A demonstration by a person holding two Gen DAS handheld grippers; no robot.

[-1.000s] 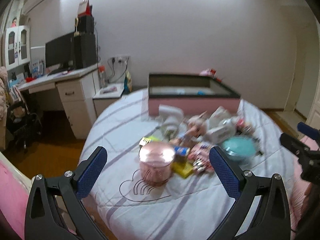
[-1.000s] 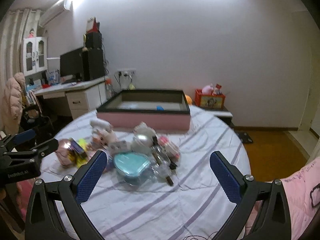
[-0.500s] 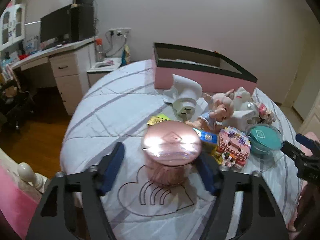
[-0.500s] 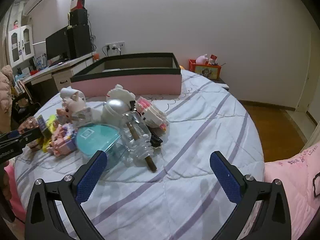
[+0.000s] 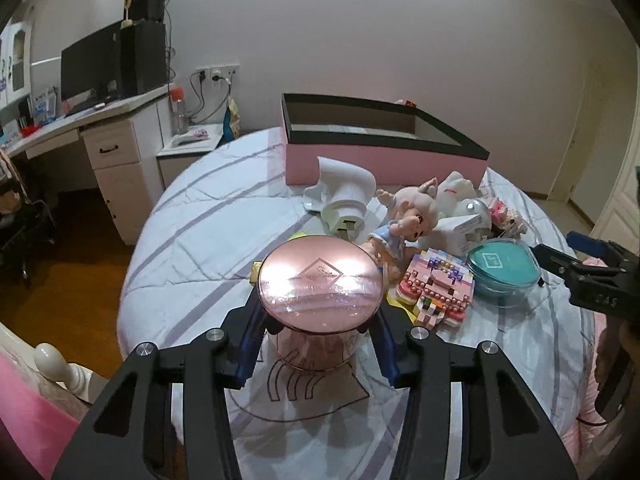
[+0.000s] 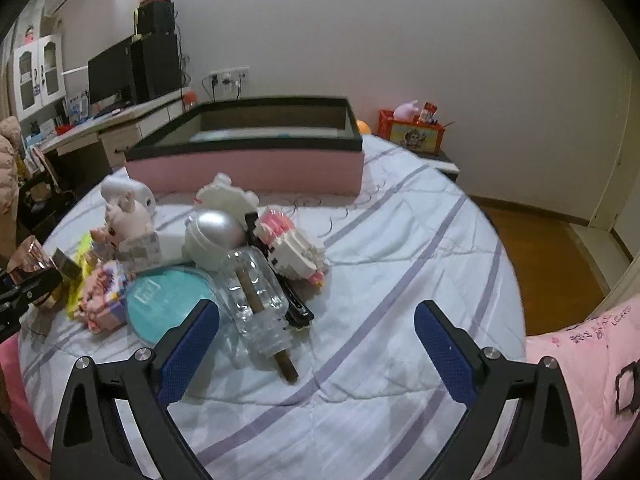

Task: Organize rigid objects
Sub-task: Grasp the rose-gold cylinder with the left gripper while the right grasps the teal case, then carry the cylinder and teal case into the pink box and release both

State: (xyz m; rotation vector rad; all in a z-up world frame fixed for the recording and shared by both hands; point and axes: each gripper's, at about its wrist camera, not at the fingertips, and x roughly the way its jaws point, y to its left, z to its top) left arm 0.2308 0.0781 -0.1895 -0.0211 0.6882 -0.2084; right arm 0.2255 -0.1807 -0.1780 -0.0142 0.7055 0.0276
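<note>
- The pink jar point(image 5: 318, 304) stands upright in the lower middle of the left wrist view, on the striped bed cover point(image 5: 192, 240), at the near edge of the toy pile. It sits between the fingers of my left gripper point(image 5: 318, 340): one blue pad point(image 5: 250, 336) is at its left side, the other at its right, just under the wide lid. My jaws are closing on it; I cannot tell whether the pads already press the wall.
- In the same view the pink box point(image 5: 380, 156) lies behind the pile, in the upper middle, with its open top toward me. I judge the jar must go up and forward to reach it.
- In the right wrist view my right gripper point(image 6: 316, 340) has its fingers wide apart and holds nothing. The clear bottle point(image 6: 258, 300) lies just ahead, left of the gap, its long axis pointing toward me. The jar shows only at the far left edge, so my left hand is nearer to it.
</note>
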